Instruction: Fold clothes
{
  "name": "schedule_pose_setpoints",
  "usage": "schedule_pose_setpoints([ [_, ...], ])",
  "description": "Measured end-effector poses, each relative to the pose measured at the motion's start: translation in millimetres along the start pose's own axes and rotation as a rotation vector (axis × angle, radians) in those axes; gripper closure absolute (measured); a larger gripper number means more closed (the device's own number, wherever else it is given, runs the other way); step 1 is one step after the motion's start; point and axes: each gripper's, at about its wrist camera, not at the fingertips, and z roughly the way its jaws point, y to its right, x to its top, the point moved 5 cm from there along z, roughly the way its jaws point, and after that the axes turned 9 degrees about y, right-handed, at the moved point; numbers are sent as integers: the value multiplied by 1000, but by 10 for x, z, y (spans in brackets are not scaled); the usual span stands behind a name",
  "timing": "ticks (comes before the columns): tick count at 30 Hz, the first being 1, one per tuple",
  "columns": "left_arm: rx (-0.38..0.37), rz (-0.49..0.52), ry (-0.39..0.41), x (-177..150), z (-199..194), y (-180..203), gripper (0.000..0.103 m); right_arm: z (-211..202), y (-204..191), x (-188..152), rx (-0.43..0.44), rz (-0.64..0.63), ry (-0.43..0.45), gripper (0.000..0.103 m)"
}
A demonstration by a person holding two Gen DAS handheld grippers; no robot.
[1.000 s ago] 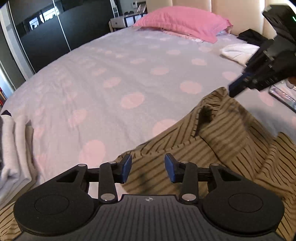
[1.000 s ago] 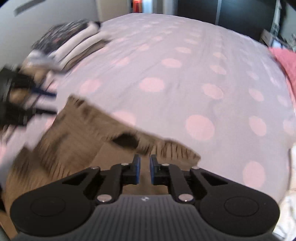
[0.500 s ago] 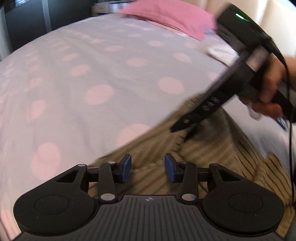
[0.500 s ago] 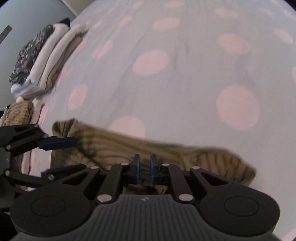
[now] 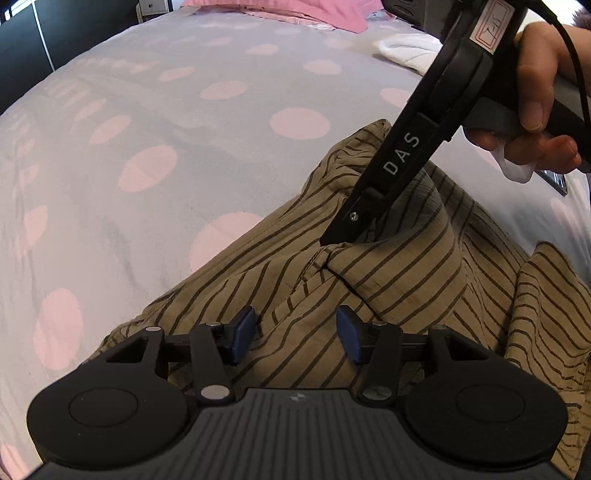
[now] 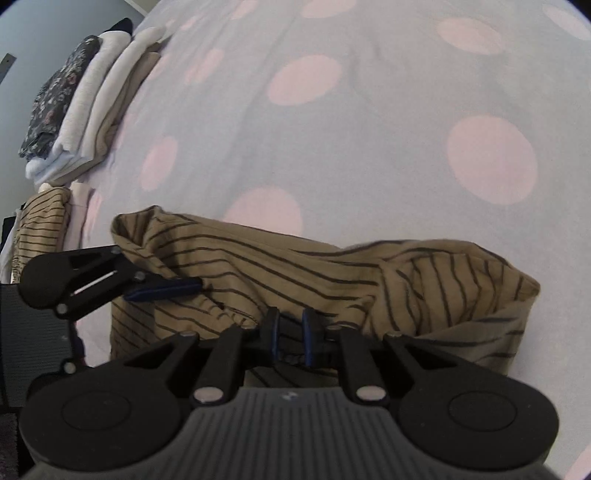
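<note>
Two grippers work one garment here: we have a tan shirt with dark stripes (image 5: 388,266) lying crumpled on the polka-dot bedspread (image 5: 166,122), on the near part of the bed, well short of the pink pillow (image 5: 288,11) at its head. We judge this to be the end of a laying-down or gathering step, with the release just under way. Our left gripper (image 5: 295,334) hovers low over the shirt, its jaws wide and opening further; striped cloth lies beneath the gap, but the blue pads (image 5: 242,332) do not press on it. Our right gripper (image 6: 291,338) points steeply down into the shirt's middle, its jaws narrow and just starting to open; a small bunch of fabric sits between them, and the pads appear to touch it. In the right wrist view the shirt's long axis runs left to right across the bedspread, with one rumpled end toward the stack of folded clothes (image 6: 85,99) and the other bunched end pointing away from it. Which end is collar and which is hem we cannot tell. Next we would need to free both grips, find an edge or corner, and spread the cloth flat before folding, since the heap is creased and doubled over itself.
</note>
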Motion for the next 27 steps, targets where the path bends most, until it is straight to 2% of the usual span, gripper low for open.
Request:
schedule_pose_setpoints([
  [6,24,-1,36,39,3,48,57,-141,4,77,-1,0,42,85],
  [7,26,-9,33,33,23,50,60,-177,5,98,-2,-1,56,85],
  [9,21,-32,17,19,66,55,84,-262,29,133,-4,2,80,80],
  [11,-10,-55,5,18,72,76,96,-329,47,148,2,6,95,79],
  [14,-32,-30,15,47,-20,125,101,-375,10,130,32,-3,99,79],
  [22,-127,31,67,51,-421,162,102,-264,-139,128,59,-29,118,79],
  [24,-151,35,90,87,-492,133,102,-166,-155,104,56,-30,99,79],
  [27,-148,23,116,106,-568,51,102,3,-181,25,44,-50,49,79],
])
